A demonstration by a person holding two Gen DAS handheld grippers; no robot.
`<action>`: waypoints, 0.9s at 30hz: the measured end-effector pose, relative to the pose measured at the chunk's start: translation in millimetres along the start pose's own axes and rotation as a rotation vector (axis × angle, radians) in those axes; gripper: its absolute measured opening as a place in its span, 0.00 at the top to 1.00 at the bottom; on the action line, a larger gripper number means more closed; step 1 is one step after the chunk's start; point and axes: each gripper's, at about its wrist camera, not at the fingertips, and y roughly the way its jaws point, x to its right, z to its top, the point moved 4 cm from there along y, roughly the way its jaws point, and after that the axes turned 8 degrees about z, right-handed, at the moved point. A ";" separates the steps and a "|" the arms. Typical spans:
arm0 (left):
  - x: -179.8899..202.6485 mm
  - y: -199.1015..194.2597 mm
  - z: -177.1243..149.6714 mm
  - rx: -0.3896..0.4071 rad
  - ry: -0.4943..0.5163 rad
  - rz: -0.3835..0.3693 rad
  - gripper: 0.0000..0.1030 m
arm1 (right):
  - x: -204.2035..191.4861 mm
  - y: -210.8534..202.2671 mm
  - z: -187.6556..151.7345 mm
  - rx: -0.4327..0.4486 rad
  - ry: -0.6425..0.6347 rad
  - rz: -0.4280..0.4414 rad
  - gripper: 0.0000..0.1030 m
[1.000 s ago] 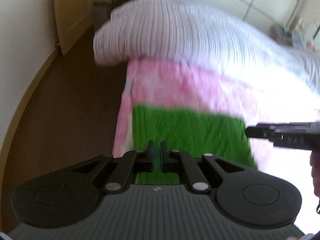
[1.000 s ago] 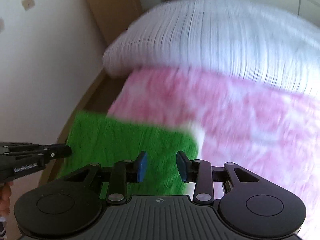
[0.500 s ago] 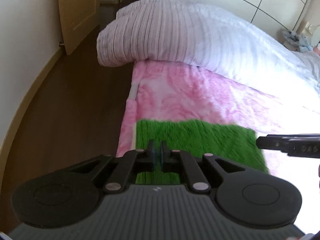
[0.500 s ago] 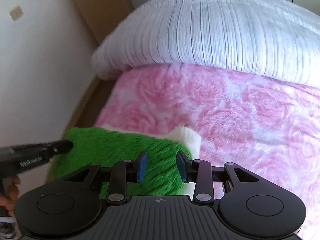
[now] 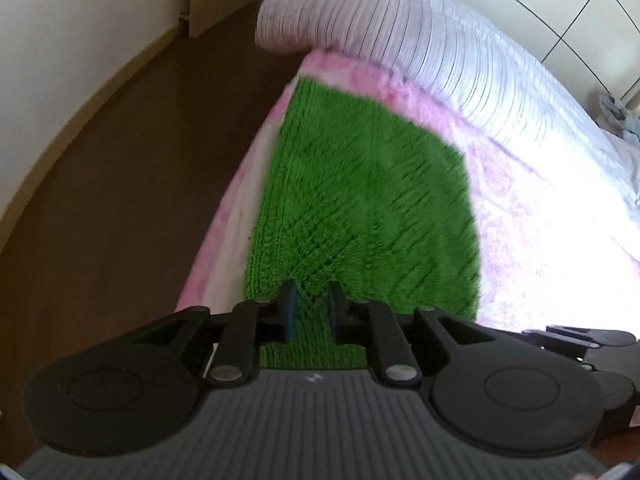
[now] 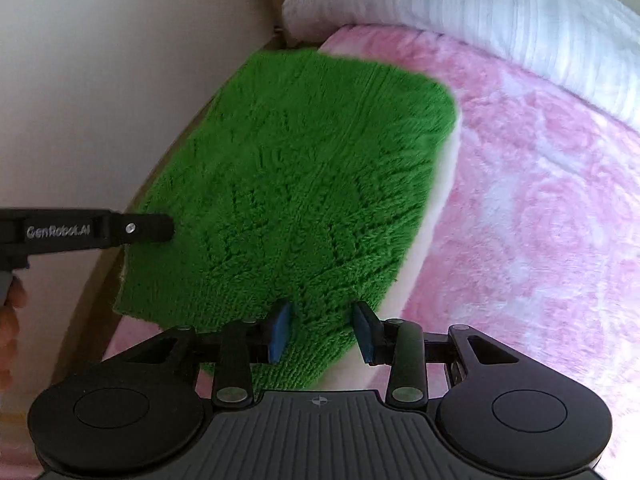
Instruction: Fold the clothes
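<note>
A fuzzy green cloth [image 5: 368, 200] with a white underside lies spread on the pink blanket [image 5: 520, 220], near the bed's left edge. My left gripper [image 5: 312, 312] hovers at the cloth's near edge; its jaws are opening, and green pile shows in the gap with no pad pressing on it. In the right wrist view the green cloth [image 6: 304, 168] fills the middle and the left gripper [image 6: 164, 228] reaches in over its left edge. My right gripper [image 6: 322, 330] stands open above the near right corner, where the white layer shows. The right gripper [image 5: 560, 334] also shows low on the right in the left wrist view.
A white striped duvet [image 5: 440, 40] is bunched across the far side of the bed. The brown floor [image 5: 140, 160] drops away left of the bed, bounded by a pale wall [image 6: 100, 80]. A person's hand [image 6: 10, 312] holds the left gripper's handle. White wardrobe doors [image 5: 560, 0] stand at the back.
Both grippers have shifted, and the green cloth now fills far more of each view, reaching toward the duvet. The left jaws have parted from shut. The right jaws keep the same gap.
</note>
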 end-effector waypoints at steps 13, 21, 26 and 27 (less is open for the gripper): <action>50.6 -112.6 -39.5 -0.023 0.048 0.154 0.66 | -24.8 -88.9 -20.7 -0.019 0.019 0.004 0.53; 74.3 -164.3 -72.8 0.001 0.023 0.281 0.64 | -24.4 -147.0 -39.2 0.022 -0.046 0.005 0.46; 87.5 -202.7 -95.5 0.062 -0.016 0.299 0.57 | -26.3 -187.1 -62.4 0.048 -0.079 0.012 0.45; 90.6 -210.3 -99.9 0.081 -0.027 0.306 0.54 | -26.5 -194.2 -65.5 0.054 -0.089 0.009 0.45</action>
